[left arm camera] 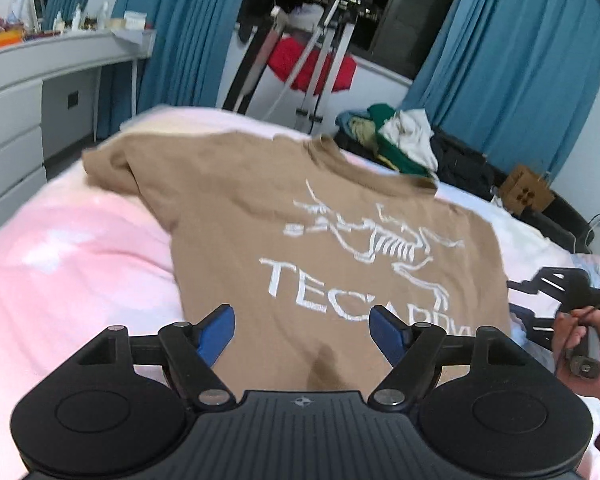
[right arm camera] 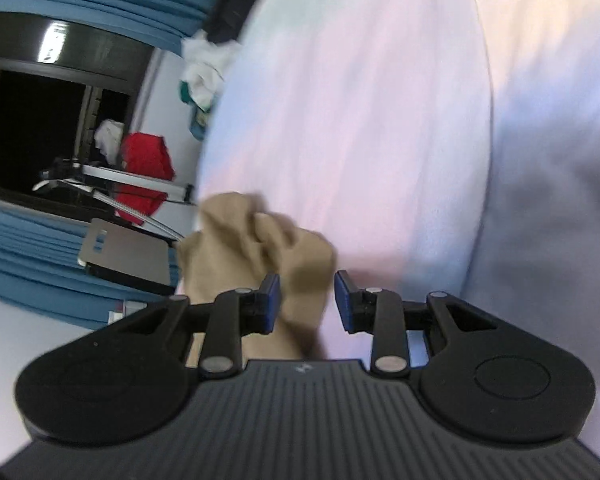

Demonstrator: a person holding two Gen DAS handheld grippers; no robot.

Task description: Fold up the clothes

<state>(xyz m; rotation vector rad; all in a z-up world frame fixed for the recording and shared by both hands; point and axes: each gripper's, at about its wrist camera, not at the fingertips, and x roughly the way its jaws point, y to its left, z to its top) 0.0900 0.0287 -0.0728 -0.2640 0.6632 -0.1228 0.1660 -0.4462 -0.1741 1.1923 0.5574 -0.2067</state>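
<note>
Tan T-shirt [left arm camera: 284, 240] lies flat on bed [left arm camera: 80, 248]. Left hand-held gripper [left arm camera: 302, 332] hovers over hem, wide open, empty. Right hand-held gripper [right arm camera: 307, 300], rolled sideways, part-open around bunched fabric.

The tan T-shirt [left arm camera: 300, 240] is viewed lengthwise, low, from the left wrist; the rolled right-wrist view is close. Shirt and bed [left arm camera: 80, 248] are shared.

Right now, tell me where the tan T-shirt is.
In the left wrist view, the tan T-shirt lies spread print-up on the pink bedcover, ahead of the open left gripper, with the clothes pile beyond its collar.
</note>
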